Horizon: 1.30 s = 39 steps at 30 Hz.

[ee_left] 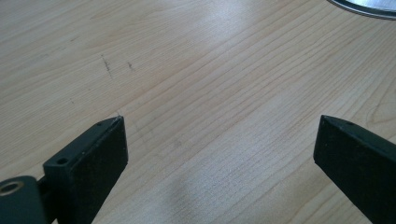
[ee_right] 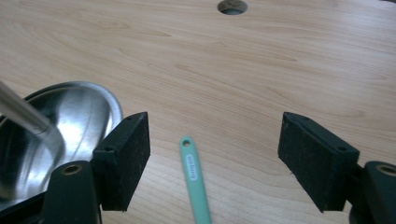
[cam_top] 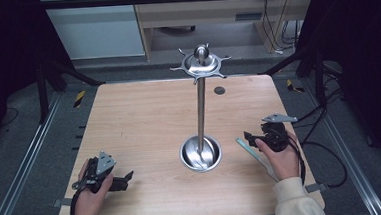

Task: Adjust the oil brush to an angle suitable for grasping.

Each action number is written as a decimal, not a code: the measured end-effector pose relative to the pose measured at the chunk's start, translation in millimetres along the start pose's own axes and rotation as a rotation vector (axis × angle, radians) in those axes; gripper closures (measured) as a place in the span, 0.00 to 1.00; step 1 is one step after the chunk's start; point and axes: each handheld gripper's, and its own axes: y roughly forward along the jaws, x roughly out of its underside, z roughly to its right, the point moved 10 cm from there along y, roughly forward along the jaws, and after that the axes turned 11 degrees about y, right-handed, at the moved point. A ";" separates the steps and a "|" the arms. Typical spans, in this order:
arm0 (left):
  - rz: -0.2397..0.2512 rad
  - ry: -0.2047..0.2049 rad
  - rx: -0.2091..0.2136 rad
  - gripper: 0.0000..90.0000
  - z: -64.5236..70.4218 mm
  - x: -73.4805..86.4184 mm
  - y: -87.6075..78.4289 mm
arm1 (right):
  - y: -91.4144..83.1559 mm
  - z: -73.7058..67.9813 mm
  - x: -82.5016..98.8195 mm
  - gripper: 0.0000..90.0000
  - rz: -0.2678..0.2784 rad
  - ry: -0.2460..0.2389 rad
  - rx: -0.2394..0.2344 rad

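Right gripper view: the right hand-held gripper (ee_right: 215, 158) gapes, unclenched, over a green handle (ee_right: 194, 179), lettering unreadable.

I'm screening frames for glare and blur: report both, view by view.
High view: sharp table, dark surround, glints on the steel stand. Left gripper view: soft white glare top centre, left tool jaws crisp. Right gripper view: bright reflections in the stand's dish, green handle blurring toward the bottom edge.
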 end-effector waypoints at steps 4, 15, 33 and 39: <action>0.003 -0.003 -0.001 0.03 0.0 -0.4 0.0 | -0.2 -6.8 3.0 0.35 -0.015 -0.034 -0.010; 0.000 0.000 0.001 0.03 0.4 -0.3 0.5 | 7.1 -21.7 18.9 0.66 -0.094 -0.163 -0.036; 0.000 0.003 0.002 0.03 0.5 -0.7 0.7 | 24.3 -9.5 48.0 1.00 -0.247 -0.247 0.021; 0.000 0.005 0.003 0.03 0.7 -0.7 0.6 | 29.4 -11.0 55.1 1.00 -0.286 -0.270 0.027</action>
